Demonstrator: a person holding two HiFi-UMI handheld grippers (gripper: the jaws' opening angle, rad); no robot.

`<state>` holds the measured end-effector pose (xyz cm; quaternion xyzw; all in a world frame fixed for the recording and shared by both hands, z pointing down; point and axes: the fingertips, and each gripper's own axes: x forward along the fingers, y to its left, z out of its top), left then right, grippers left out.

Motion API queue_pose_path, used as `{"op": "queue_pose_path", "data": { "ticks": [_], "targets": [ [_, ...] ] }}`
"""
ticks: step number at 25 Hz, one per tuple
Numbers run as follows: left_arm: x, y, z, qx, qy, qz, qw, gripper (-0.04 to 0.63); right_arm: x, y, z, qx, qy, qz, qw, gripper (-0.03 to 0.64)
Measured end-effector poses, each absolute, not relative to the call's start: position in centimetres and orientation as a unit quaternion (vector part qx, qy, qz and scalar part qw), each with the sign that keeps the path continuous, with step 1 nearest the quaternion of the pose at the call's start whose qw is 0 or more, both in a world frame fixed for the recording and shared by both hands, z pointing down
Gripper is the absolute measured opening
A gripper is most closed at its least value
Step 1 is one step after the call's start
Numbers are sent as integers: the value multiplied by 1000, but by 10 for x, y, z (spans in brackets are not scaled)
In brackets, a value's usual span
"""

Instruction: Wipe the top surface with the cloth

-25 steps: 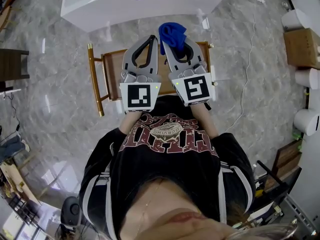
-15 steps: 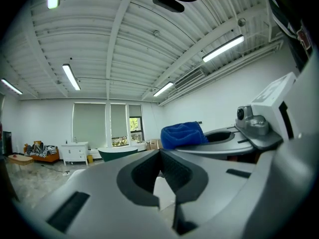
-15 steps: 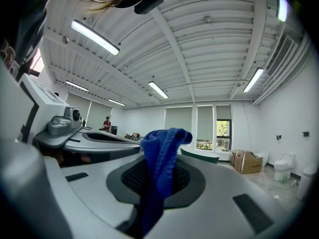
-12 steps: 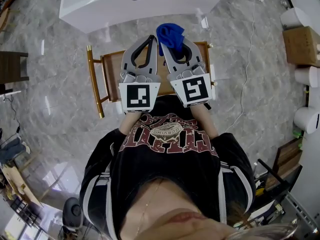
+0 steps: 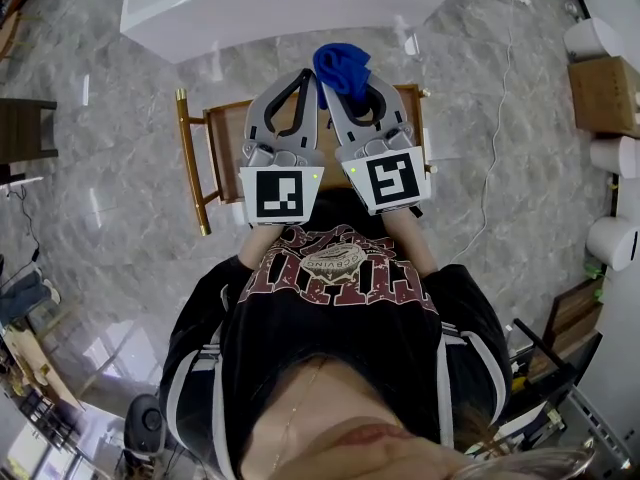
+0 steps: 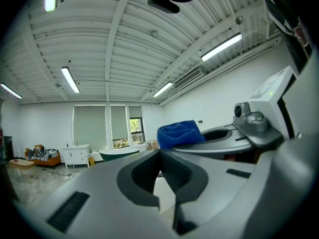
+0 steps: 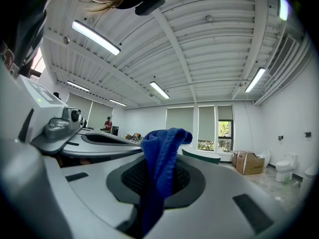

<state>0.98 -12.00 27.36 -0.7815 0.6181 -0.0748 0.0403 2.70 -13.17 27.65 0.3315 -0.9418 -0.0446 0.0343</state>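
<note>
Jaws clamp cloth (image 7: 158, 156), lower end hidden

Cloth (image 5: 343, 66): blue fabric with a nubbly, matt, towel-like weave, pinched between the jaws of the right gripper (image 5: 349, 92).
Right gripper: smooth matt grey plastic; dark inner pads with a fine mesh-like texture.
Left gripper (image 5: 306, 78): the same matt grey plastic, jaws pressed together on nothing.
Chair (image 5: 189, 158): shiny gold-toned metal frame, brown wood-look seat.
Floor (image 5: 100, 188): grey marble-patterned, glossy, catching reflections.
White unit (image 5: 200, 18): smooth, glossy white top.
Box (image 5: 602, 94): brown cardboard, matt.
</note>
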Motion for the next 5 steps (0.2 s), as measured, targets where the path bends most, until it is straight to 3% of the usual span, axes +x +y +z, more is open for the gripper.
{"op": "queue_pose_path", "data": {
  "ticks": [5],
  "targets": [
    [13,-123,268,-782,618,-69,44,49,28,-135,274,329,-943,-45,34,64]
  ]
}}
